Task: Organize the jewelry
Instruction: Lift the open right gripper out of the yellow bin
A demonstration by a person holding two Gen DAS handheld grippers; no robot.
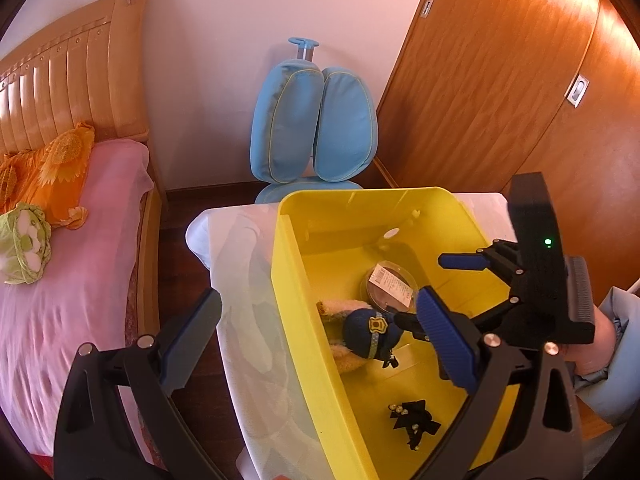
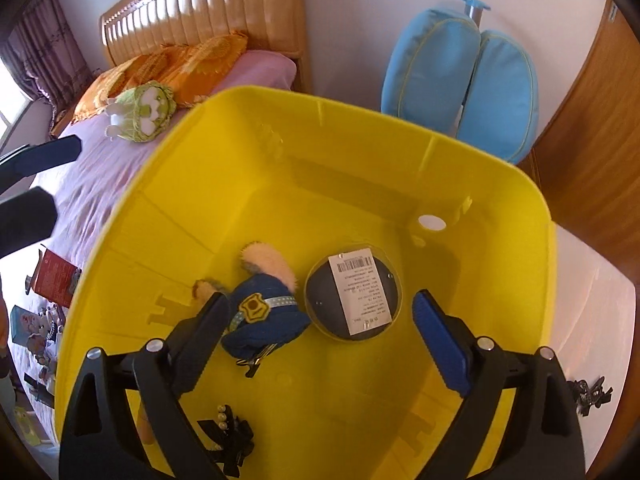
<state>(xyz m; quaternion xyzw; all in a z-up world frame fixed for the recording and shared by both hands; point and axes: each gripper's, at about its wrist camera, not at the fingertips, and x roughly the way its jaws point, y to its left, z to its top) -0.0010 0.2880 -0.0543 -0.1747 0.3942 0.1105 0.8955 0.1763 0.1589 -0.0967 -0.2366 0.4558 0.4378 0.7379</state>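
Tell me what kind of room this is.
Most likely a bedroom: a bed with a wooden headboard and orange pillow, plus wooden wardrobe doors along the wall.

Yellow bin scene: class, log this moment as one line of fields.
bin: yellow bin | inside: plush toy, round case, black bow | right tool: open, empty, over bin | left tool: open, empty
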